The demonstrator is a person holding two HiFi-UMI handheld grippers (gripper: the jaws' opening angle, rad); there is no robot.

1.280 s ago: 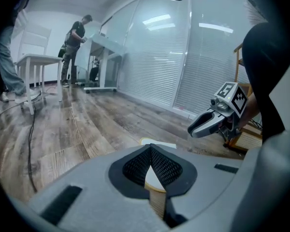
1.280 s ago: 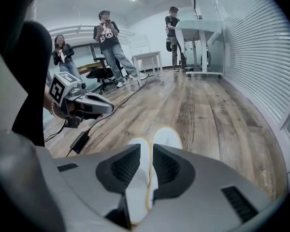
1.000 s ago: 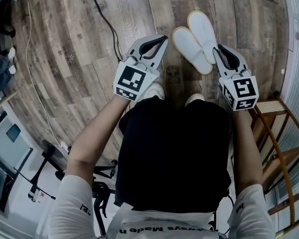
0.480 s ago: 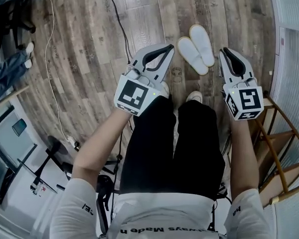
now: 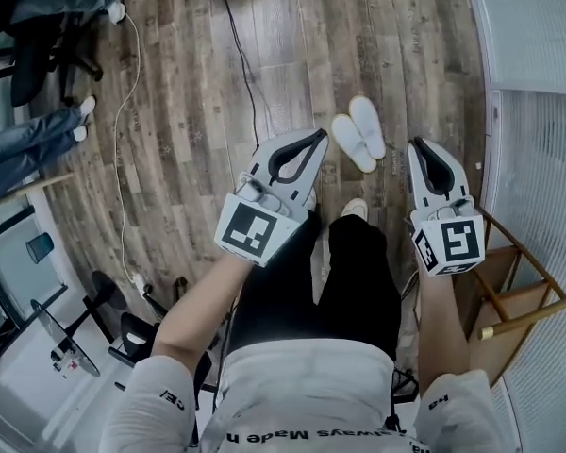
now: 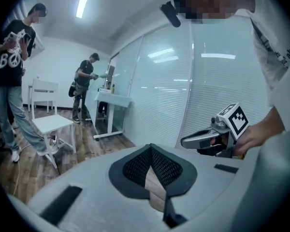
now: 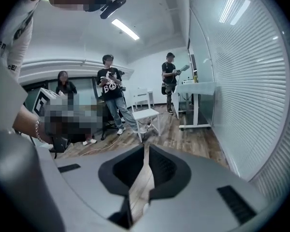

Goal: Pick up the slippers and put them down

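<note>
Two white slippers point(image 5: 358, 132) lie side by side on the wooden floor, far below and ahead of the person's feet. Both grippers hang high above them and hold nothing. My left gripper point(image 5: 319, 136) is shut, its fingertips meeting; in the left gripper view its jaws point(image 6: 150, 146) frame only floor. My right gripper point(image 5: 416, 145) is closing, its tips nearly touching, and only floor shows through the slit in the right gripper view point(image 7: 145, 145). No slipper appears in either gripper view.
A wooden rack point(image 5: 519, 291) stands at the right by a glass wall with blinds point(image 5: 538, 159). A black cable point(image 5: 241, 74) and a white cable point(image 5: 127, 111) run over the floor. People stand at the left point(image 5: 28, 149), near a white chair point(image 7: 145, 112).
Both grippers have risen well away from the floor as the person straightened up. The slippers stay on the floor and look smaller and farther off.
</note>
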